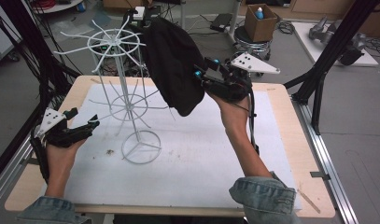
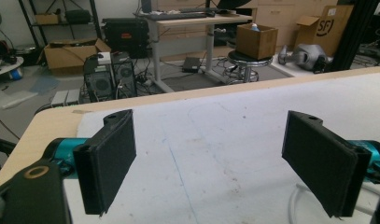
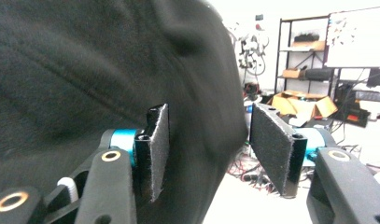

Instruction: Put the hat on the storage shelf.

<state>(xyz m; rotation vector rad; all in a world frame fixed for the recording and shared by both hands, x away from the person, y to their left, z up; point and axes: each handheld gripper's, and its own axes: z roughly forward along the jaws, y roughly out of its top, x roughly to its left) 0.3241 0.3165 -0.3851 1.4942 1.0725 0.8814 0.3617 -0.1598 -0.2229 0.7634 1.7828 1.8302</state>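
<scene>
- Black cap (image 1: pixel 172 65) hangs on the white wire rack (image 1: pixel 124 100), just ahead of the right gripper (image 1: pixel 204 79), its cloth reaching between the jaws.
- Right gripper's jaws stand part open, pads off the cloth.
- Left gripper (image 1: pixel 87 127) hovers over the table (image 1: pixel 281 140), well apart from the cap, jaws wide with nothing between.

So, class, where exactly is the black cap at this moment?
In the high view the black cap hangs from the top right arms of the white wire rack, above the table, right beside the right gripper, whose jaws stand apart around its edge.
</scene>
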